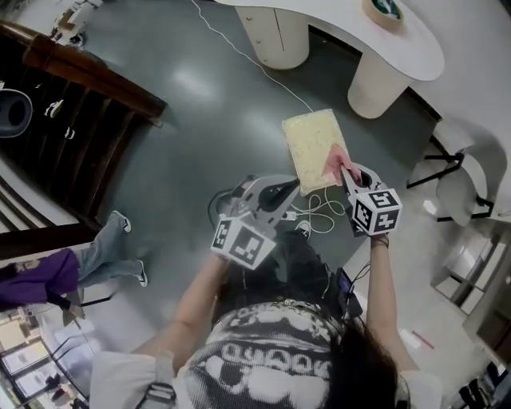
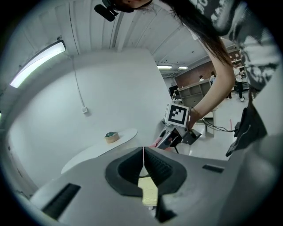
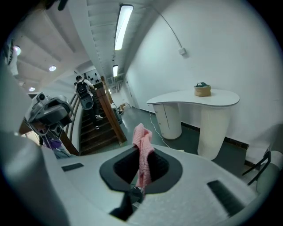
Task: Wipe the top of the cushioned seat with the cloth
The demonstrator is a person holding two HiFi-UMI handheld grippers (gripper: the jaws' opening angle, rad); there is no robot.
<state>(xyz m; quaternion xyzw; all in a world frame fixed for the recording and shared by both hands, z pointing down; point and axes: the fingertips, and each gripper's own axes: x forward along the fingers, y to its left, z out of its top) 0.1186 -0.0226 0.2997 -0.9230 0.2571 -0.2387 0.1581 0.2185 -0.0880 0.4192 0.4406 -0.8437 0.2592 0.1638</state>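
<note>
The cushioned seat (image 1: 311,144) is a pale yellow rectangle seen from above in the head view, standing on the grey floor. A pink cloth (image 1: 336,164) lies against its near right edge, and my right gripper (image 1: 345,170) is shut on it. In the right gripper view the cloth (image 3: 143,152) stands up between the jaws. My left gripper (image 1: 294,188) hovers at the seat's near left corner with its jaws shut and nothing between them. In the left gripper view a bit of the yellow seat (image 2: 149,192) shows below the shut left gripper (image 2: 143,153), and the right gripper (image 2: 170,137) is beyond it.
A white curved table (image 1: 415,44) on round pedestals stands just beyond the seat, with a tape roll (image 1: 384,9) on it. White cable (image 1: 319,214) coils on the floor by my feet. A dark staircase with a wooden rail (image 1: 88,76) is left, a person's legs (image 1: 108,249) near it, a white chair (image 1: 463,180) right.
</note>
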